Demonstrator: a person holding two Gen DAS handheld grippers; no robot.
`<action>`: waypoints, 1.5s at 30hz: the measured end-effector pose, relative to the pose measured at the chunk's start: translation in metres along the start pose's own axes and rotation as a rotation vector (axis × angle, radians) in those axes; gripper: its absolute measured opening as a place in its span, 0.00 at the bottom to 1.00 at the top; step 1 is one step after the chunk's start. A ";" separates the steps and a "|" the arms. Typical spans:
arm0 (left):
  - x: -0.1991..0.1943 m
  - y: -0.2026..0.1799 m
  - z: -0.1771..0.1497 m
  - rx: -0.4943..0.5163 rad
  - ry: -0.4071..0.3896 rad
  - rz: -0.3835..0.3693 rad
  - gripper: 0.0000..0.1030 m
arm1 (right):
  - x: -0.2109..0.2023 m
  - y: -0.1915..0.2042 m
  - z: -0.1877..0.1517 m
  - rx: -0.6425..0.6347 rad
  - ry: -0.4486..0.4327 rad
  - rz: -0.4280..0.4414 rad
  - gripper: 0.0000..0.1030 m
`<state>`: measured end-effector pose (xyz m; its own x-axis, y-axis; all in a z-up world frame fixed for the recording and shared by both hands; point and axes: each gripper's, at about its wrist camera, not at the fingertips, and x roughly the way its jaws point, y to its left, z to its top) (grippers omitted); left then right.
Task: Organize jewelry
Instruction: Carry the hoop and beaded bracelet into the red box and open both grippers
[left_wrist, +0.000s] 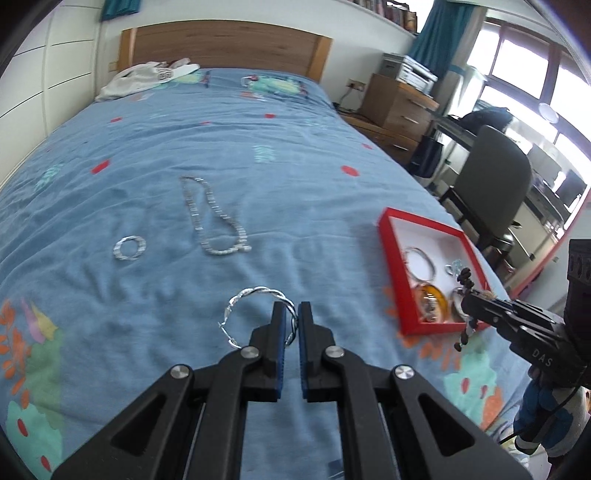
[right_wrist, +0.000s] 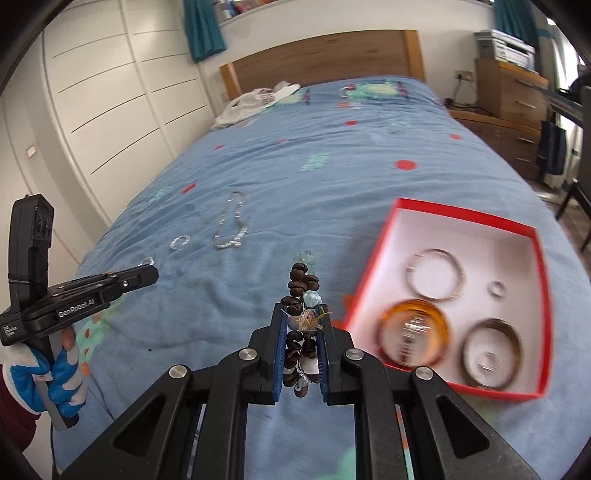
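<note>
Right gripper (right_wrist: 301, 328) clenches the bead bracelet (right_wrist: 301, 284), with the red box (right_wrist: 461, 214) to its right, for deposit; left gripper (left_wrist: 292, 314) pinches the twisted hoop (left_wrist: 255, 317).

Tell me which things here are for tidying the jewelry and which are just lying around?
For the job:
- red box with bangles inside
- brown bead bracelet, in the right gripper
- twisted silver hoop, in the left gripper
- silver chain
- small silver ring

Just lying about:
- white clothes
- chair
- printer

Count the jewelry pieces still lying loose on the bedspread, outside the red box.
2: a silver chain necklace mid-bed and a small silver ring to its left. The twisted hoop is in the left tool.
</note>
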<state>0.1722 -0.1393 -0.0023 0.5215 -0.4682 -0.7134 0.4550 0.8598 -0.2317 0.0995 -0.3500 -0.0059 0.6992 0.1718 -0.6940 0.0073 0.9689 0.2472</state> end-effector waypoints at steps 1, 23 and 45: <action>0.004 -0.011 0.003 0.013 0.003 -0.016 0.05 | -0.004 -0.009 -0.001 0.008 -0.003 -0.016 0.14; 0.178 -0.203 0.054 0.285 0.110 -0.152 0.06 | 0.060 -0.173 0.048 0.068 0.091 -0.205 0.14; 0.218 -0.196 0.032 0.277 0.136 -0.107 0.06 | 0.083 -0.181 0.034 0.050 0.149 -0.316 0.14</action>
<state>0.2199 -0.4163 -0.0917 0.3675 -0.5058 -0.7804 0.6909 0.7103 -0.1350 0.1807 -0.5175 -0.0853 0.5451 -0.1075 -0.8315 0.2444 0.9691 0.0349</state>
